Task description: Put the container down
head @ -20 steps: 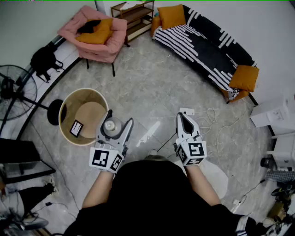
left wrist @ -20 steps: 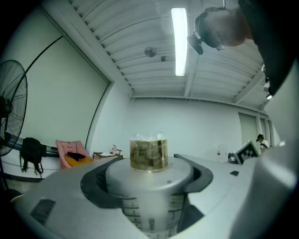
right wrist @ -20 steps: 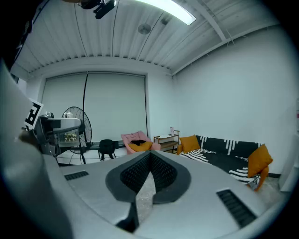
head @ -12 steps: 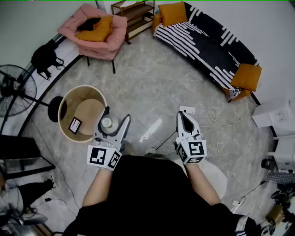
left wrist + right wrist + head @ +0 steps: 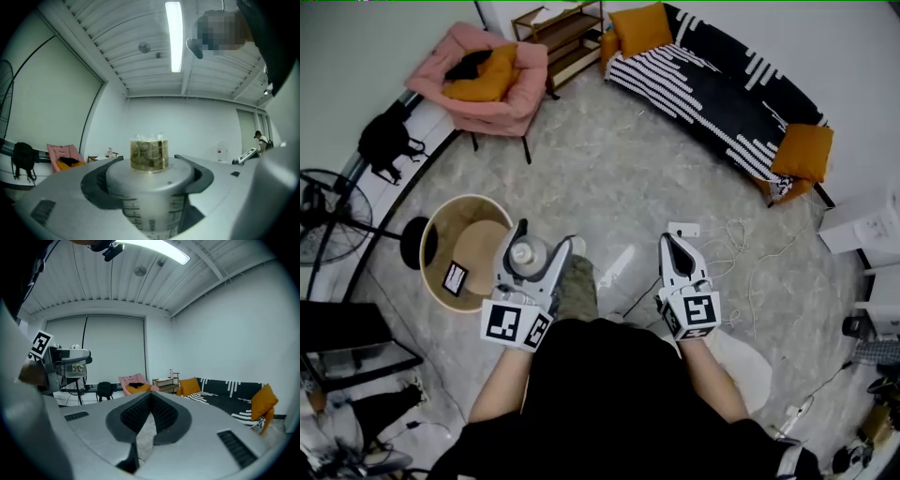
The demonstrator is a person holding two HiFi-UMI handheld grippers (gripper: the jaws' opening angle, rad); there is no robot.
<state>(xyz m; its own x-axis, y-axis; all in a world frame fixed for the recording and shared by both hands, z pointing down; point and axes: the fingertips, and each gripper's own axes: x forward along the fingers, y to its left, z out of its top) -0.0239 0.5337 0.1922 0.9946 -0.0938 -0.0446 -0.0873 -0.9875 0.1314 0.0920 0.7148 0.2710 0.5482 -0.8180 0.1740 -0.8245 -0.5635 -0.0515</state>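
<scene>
A translucent grey container (image 5: 523, 255) with printed measuring marks, a flat lid and a small clear yellowish knob sits upright between the jaws of my left gripper (image 5: 540, 241), which is shut on its sides. In the left gripper view the container (image 5: 149, 187) fills the centre, both pads against it. It hangs in the air beside the rim of a round tan tub (image 5: 441, 272). My right gripper (image 5: 675, 246) floats to the right over the floor, its dark ribbed pads (image 5: 164, 416) pressed together with nothing between them.
The tan tub holds a small black-and-white card (image 5: 455, 277). Around the marble floor stand a pink armchair (image 5: 487, 89), a striped sofa (image 5: 722, 94), a wooden shelf (image 5: 558, 37) and a fan (image 5: 319, 216). A power strip (image 5: 684, 229) with cables lies ahead of the right gripper.
The whole view has shifted as the person steps; an olive trouser leg now shows between the grippers. The left gripper still grips the container; the right gripper has barely moved.
</scene>
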